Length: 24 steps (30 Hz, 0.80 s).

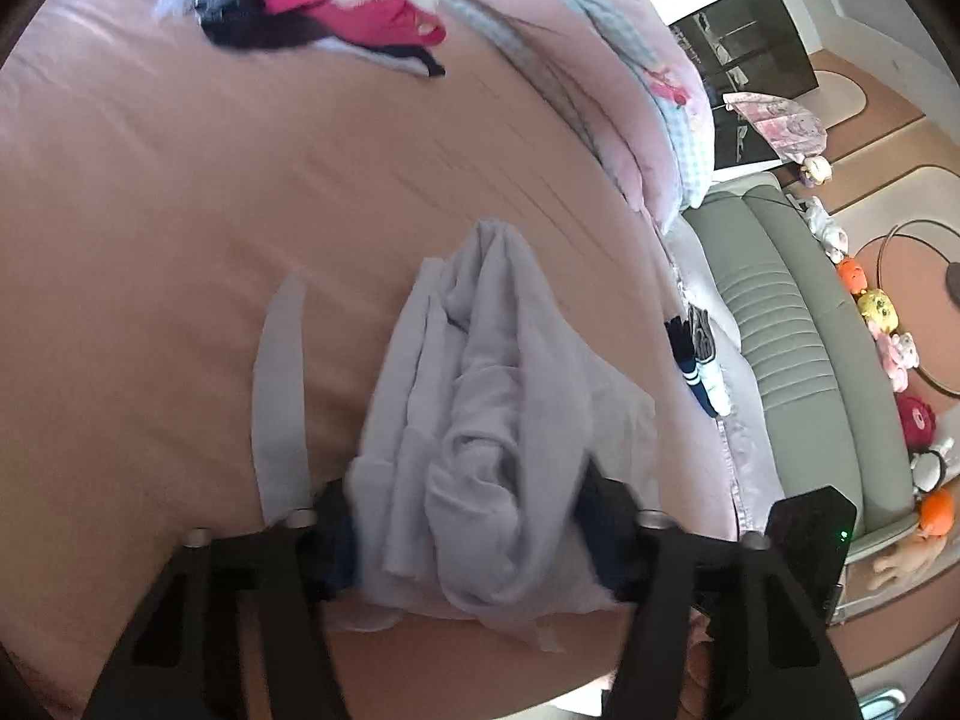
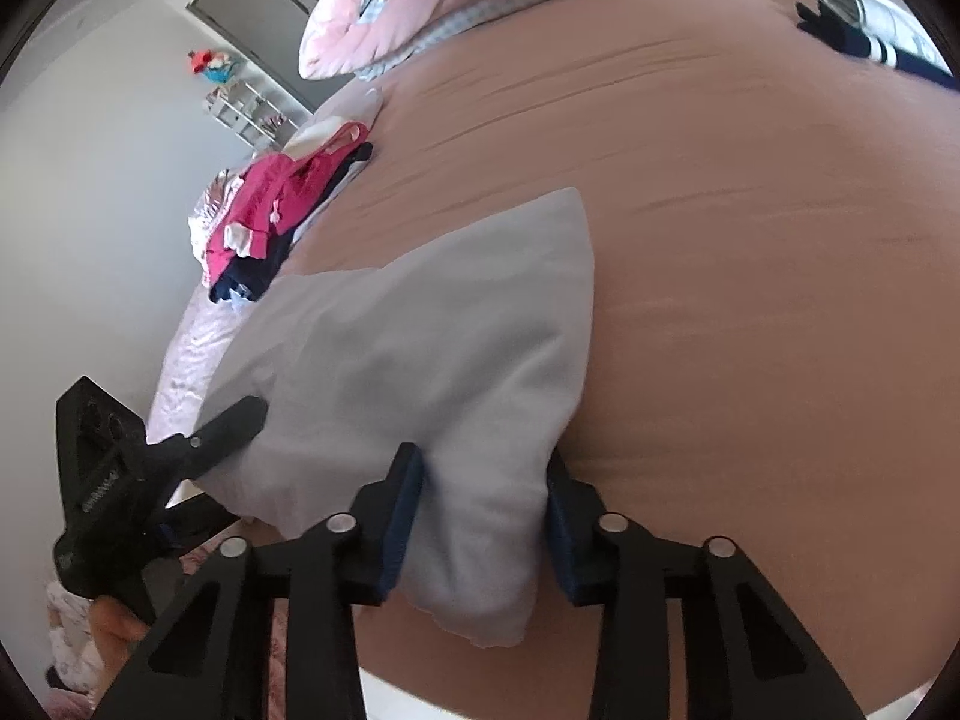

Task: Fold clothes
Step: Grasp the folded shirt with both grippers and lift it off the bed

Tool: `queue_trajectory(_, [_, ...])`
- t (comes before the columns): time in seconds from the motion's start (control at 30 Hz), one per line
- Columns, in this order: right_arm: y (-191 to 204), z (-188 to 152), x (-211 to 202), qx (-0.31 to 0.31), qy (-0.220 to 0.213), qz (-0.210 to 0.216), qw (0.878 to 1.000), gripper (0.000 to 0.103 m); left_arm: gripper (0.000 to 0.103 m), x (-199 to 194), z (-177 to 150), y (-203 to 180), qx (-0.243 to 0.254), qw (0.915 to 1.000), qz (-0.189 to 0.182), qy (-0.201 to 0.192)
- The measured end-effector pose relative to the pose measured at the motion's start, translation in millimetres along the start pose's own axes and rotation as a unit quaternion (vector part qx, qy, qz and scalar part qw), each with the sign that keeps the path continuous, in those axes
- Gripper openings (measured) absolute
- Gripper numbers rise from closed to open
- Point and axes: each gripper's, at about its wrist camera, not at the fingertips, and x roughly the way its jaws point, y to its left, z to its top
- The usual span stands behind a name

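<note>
I see a peach-brown bed sheet filling most of both views. A pink quilt with pale blue checked panels is bunched along the bed's edge at 1 o'clock in the left wrist view, and at 12 o'clock in the right one. A grey-green padded headboard runs along 3 o'clock, with a row of plush toys lined up just beside it. A dark cabinet stands at 2 o'clock. In the right wrist view, a grey wardrobe sits at 11 o'clock against a white wall, with a small shelf rack near it.
</note>
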Motion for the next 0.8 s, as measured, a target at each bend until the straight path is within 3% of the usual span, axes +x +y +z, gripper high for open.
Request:
queue_trajectory(0.07, [1.9, -0.4, -5.2, -0.004, 0.000, 0.002, 1.000, 0.032, 0.040, -4.6, 0.1, -3.9, 0.009, 0.9999, -0.001, -0.012])
queue_trajectory(0.23, [-3.6, -1.0, 3.5, 0.015, 0.013, -0.002, 1.000, 0.040, 0.039, -2.5, 0.5, 2.2, -0.001, 0.9999, -0.010, -0.012])
queue_trajectory(0.37, [-7.2, 1.5, 7.5, 0.037, 0.012, 0.010, 0.999, 0.044, 0.050, 9.2, -0.8, 13.6, -0.050, 0.9983, -0.030, 0.003])
queue_trajectory(0.43, [1.2, 2.7, 8.6, 0.019, 0.012, -0.003, 1.000, 0.044, 0.053, 6.9, -1.3, 5.4, -0.026, 0.9995, -0.017, -0.003])
queue_trajectory(0.5, [11.6, 3.5, 7.7, -0.008, 0.010, -0.019, 1.000, 0.038, 0.047, 4.6, -1.9, -2.9, -0.002, 0.9999, -0.003, -0.010])
queue_trajectory(0.57, [14.5, 1.2, -0.6, -0.016, -0.001, -0.018, 1.000, 0.026, 0.038, -0.1, -3.8, -12.0, 0.019, 0.9997, 0.002, -0.018])
queue_trajectory(0.67, [14.6, -1.8, -13.1, -0.012, -0.009, -0.008, 1.000, 0.024, 0.037, -9.9, -8.6, -26.8, 0.046, 0.9984, 0.002, -0.031])
queue_trajectory(0.8, [18.6, -6.1, -21.4, -0.024, -0.016, -0.040, 0.999, 0.024, 0.036, -6.9, -26.1, -51.4, 0.104, 0.9939, 0.029, -0.024])
